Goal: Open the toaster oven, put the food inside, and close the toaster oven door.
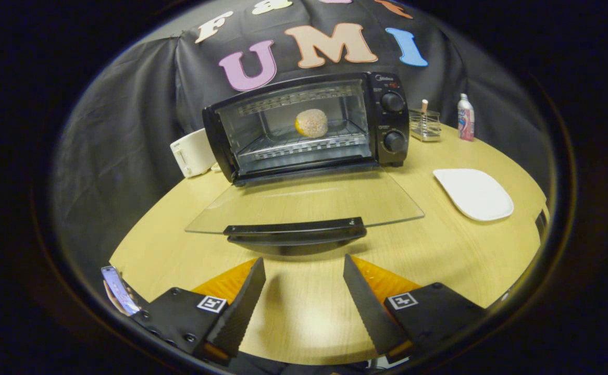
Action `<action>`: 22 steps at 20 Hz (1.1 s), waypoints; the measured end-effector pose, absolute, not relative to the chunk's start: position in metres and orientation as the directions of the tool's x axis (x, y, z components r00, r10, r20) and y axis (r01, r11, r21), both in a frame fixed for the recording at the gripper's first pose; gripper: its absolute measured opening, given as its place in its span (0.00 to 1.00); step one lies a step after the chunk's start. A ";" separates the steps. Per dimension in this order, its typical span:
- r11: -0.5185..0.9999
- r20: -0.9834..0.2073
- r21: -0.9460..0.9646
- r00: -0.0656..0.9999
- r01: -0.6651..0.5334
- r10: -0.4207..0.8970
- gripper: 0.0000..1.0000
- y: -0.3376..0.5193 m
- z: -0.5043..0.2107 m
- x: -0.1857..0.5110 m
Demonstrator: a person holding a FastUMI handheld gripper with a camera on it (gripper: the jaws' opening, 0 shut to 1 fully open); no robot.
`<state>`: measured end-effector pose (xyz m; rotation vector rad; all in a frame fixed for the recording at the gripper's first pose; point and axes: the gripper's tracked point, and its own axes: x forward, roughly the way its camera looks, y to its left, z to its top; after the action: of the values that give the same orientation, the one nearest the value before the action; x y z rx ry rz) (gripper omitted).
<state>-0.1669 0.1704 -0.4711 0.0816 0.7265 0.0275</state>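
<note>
Fingers spread wide and holding nothing: that is how my gripper stands, low over the near edge of the round wooden table, with bare tabletop between the two fingers.

Straight ahead of them, just beyond the tips, lies the black handle of the toaster oven door. The glass door is folded all the way down and lies flat out toward me, so the handle bar is its nearest part, and its long axis runs crosswise to my fingers (left to right, squarely across the gap between them). It seems to sit a little above the tabletop, with a dark shadow under it.

The food, a round crumbed lump, already rests on the rack inside the oven, toward the back, well beyond the door. The white plate near the table's right edge is bare.

So I judge that only the closing is left. The handle is dead ahead and centred on my fingers; I would go forward and under that bar, then lift it up and away toward the oven front.
</note>
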 end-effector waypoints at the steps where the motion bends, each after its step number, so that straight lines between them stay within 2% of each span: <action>1: 0.997 -0.662 0.076 0.748 0.004 0.047 0.96 0.171 -0.472 -0.163; 7: 0.998 -0.657 0.060 0.753 0.005 0.036 0.96 0.173 -0.466 -0.160; 15: 0.996 -0.537 0.092 0.842 0.003 0.048 0.97 0.180 -0.408 -0.132; 22: 0.996 -0.516 0.085 0.856 0.008 0.037 0.97 0.184 -0.400 -0.106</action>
<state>-0.1063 0.1835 -0.4001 0.0847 0.5436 0.0155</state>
